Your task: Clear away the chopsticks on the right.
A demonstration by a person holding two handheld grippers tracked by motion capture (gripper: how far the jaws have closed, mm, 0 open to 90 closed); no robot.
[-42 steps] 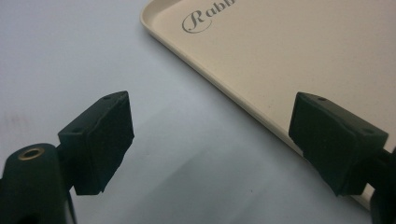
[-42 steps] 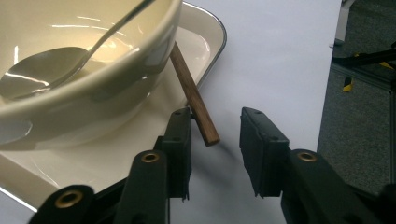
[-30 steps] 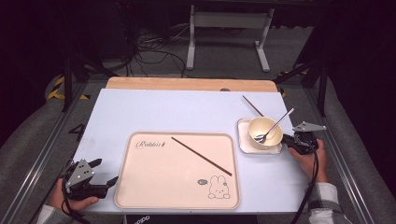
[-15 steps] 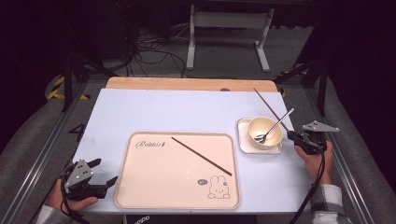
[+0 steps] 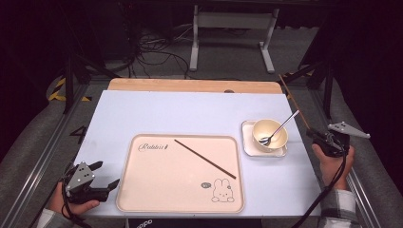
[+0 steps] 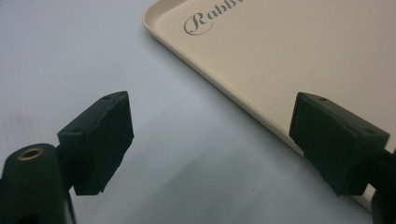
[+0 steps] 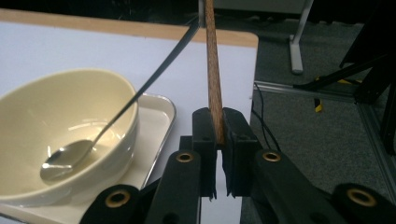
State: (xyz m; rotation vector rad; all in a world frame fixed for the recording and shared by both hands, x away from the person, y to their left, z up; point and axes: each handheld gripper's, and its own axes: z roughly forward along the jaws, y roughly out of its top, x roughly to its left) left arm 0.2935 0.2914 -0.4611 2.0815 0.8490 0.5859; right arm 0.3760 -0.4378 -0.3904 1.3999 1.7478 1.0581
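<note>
My right gripper [image 5: 314,136] hangs just past the table's right edge, shut on a brown chopstick [image 5: 295,105] that points away toward the far edge. In the right gripper view the chopstick [image 7: 213,79] stands pinched between the two pads [image 7: 233,135], to the right of the cream bowl [image 7: 70,112]. A second chopstick [image 5: 205,158] lies slantwise on the beige rabbit tray [image 5: 142,190]. Near the front left corner my left gripper [image 5: 105,174] rests open beside the tray's left rim; the left gripper view shows the bare table and the tray's edge [image 6: 219,88] between its jaws.
The bowl [image 5: 270,134] stands on a small white dish [image 5: 247,142] at the right and holds a metal spoon [image 5: 280,128] whose handle leans to the far right. A wooden strip [image 5: 190,85] borders the table's far side. Metal frame rails run along both sides.
My right gripper has lifted and moved to the right, away from the dish, carrying the chopstick with it. The left gripper has stayed in place.
</note>
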